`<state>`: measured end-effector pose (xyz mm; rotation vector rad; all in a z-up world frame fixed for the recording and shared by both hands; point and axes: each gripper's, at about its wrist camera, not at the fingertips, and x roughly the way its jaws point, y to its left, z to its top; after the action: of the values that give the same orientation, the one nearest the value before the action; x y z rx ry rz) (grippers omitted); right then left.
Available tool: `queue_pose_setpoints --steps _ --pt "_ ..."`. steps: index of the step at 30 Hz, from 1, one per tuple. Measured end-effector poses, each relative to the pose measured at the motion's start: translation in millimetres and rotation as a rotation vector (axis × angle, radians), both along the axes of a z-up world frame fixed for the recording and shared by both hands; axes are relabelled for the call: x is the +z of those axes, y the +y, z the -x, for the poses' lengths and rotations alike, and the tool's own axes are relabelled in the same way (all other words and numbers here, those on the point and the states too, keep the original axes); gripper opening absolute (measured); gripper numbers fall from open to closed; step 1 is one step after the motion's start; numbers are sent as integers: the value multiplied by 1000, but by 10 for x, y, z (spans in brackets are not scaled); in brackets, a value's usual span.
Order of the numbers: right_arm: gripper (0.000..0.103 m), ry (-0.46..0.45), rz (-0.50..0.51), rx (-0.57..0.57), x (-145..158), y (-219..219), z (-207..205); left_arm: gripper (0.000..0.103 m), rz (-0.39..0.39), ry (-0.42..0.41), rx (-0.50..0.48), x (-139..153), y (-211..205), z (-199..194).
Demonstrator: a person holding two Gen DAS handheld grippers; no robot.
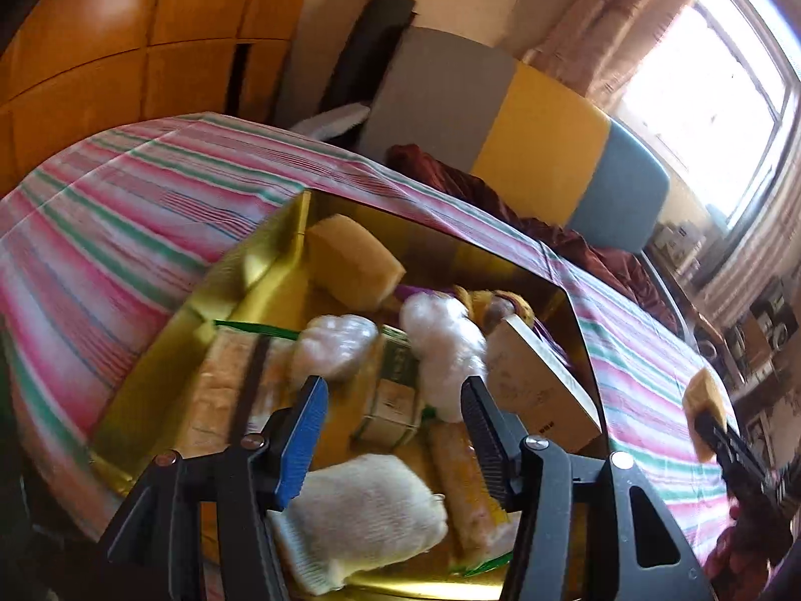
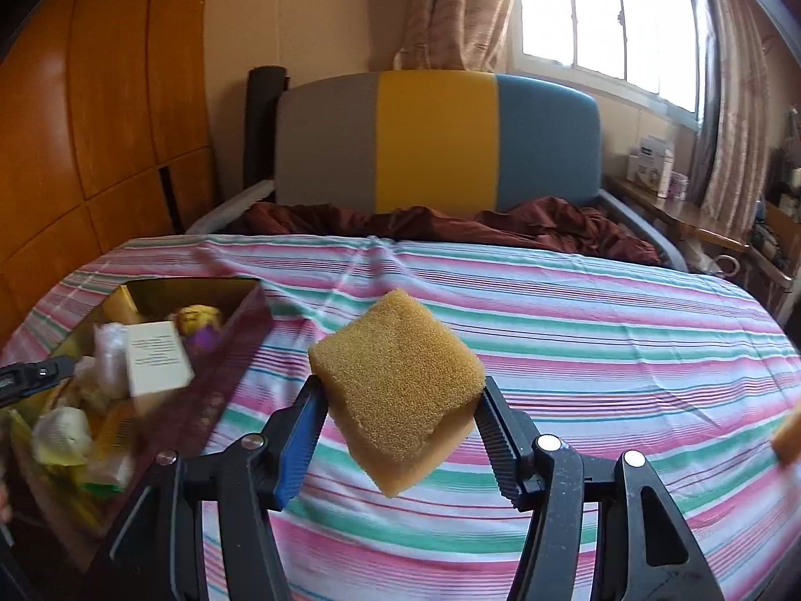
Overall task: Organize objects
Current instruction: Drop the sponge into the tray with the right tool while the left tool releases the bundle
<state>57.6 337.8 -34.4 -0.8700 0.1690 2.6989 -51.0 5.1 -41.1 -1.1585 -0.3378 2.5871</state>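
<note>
A shiny gold box [image 1: 280,255] sits on a striped bed sheet [image 2: 575,330], and it is full of little things. A yellow sponge [image 1: 353,258] lies at its far end. Two fluffy white puffs [image 1: 440,345] sit in the middle, on top of a green-edged packet [image 1: 395,390]. A tan card box [image 1: 540,385] leans on the right wall of the gold box, tilted. A white knit glove [image 1: 365,511] lies at the near end, with a long tan roll [image 1: 460,491] just beside it. A purple and yellow toy [image 2: 200,325] is near the far wall. The left claw [image 1: 395,410] hangs over the gold box with its fingers spread apart and nothing between them. The right claw [image 2: 400,410] is over the sheet, to the right of the gold box, and it pinches a brown sponge [image 2: 400,375] by two sides. This sponge is off the sheet, tipped so one corner points down and its flat top faces up and toward the camera.
</note>
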Motion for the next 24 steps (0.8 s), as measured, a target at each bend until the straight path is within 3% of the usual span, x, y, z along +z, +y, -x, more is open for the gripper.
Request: queue_pose_setpoints --steps 11,16,24 --pt "61 -11 27 293 224 -871 219 57 35 29 26 97 -191 -147" --pt "61 -56 32 400 339 -1216 682 57 32 32 47 106 -260 -195" --pt "61 -182 -17 426 179 -1606 1532 57 26 28 66 102 -406 -221"
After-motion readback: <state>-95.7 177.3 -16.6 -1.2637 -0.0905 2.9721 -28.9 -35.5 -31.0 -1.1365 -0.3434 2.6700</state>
